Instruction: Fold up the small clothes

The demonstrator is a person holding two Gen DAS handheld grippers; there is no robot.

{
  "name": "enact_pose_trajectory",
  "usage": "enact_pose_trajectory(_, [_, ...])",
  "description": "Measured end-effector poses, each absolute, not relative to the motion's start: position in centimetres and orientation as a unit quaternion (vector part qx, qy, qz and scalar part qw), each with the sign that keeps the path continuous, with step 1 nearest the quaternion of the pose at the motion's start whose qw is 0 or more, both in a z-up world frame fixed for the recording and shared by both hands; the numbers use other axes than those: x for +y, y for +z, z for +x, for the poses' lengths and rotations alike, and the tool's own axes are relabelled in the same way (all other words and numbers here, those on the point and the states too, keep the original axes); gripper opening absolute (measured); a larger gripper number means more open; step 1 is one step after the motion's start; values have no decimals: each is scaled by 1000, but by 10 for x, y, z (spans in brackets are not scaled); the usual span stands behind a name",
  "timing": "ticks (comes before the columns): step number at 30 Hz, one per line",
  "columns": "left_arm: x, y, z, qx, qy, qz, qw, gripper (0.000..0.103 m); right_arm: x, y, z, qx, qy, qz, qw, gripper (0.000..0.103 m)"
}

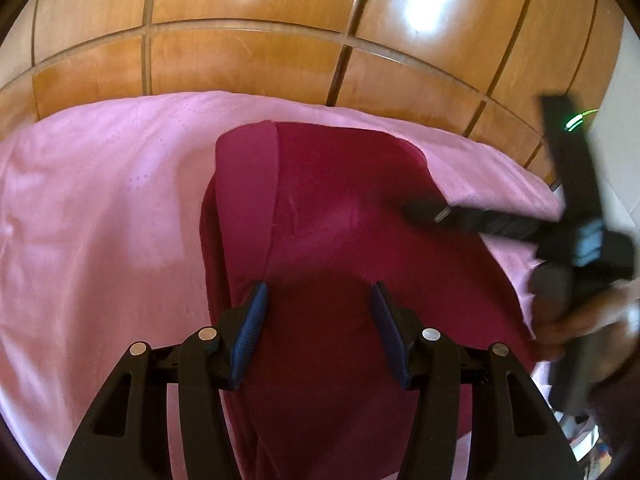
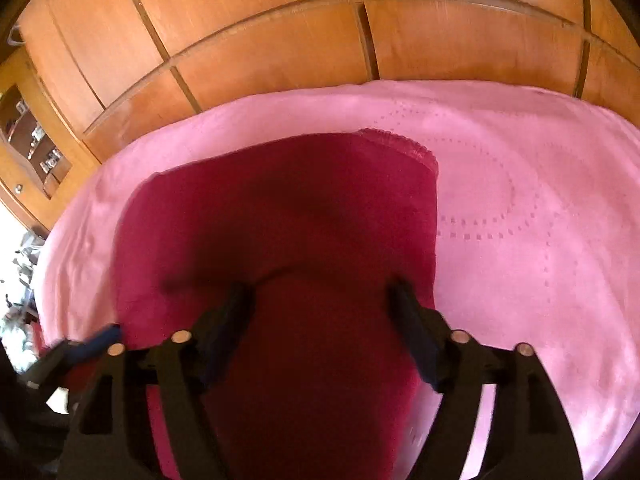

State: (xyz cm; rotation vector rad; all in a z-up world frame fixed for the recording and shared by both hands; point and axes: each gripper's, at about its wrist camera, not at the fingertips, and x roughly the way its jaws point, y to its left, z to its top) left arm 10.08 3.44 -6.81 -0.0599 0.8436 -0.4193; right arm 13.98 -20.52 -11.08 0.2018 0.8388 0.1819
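A dark red garment lies flat on a pink sheet, with a lighter folded strip along its left side. My left gripper is open above the garment's near part, holding nothing. The right gripper also shows blurred at the right edge of the left wrist view, reaching over the garment. In the right wrist view the garment has a scalloped hem at its far right corner. My right gripper is open just above the cloth, holding nothing.
A wooden wardrobe with panelled doors stands behind the bed; it also shows in the right wrist view. A shelf niche with small items is at far left. The pink sheet spreads wide to the right.
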Motion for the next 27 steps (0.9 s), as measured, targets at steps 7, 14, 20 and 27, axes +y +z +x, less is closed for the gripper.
enact_pose_trajectory(7, [32, -59, 92, 397, -189, -22, 898, 53, -208, -112, 137, 403, 91, 104, 905, 82])
enact_pose_trajectory(14, [39, -46, 83, 378, -163, -16, 911, 75, -229, -107, 124, 416, 93, 162, 890, 96])
enact_pose_trajectory(20, [46, -46, 80, 382, -156, -17, 911, 75, -246, -101, 100, 403, 106, 182, 890, 97])
enact_pose_trajectory(27, [50, -60, 87, 414, -169, -32, 894, 75, -255, -108, 87, 408, 144, 225, 873, 84])
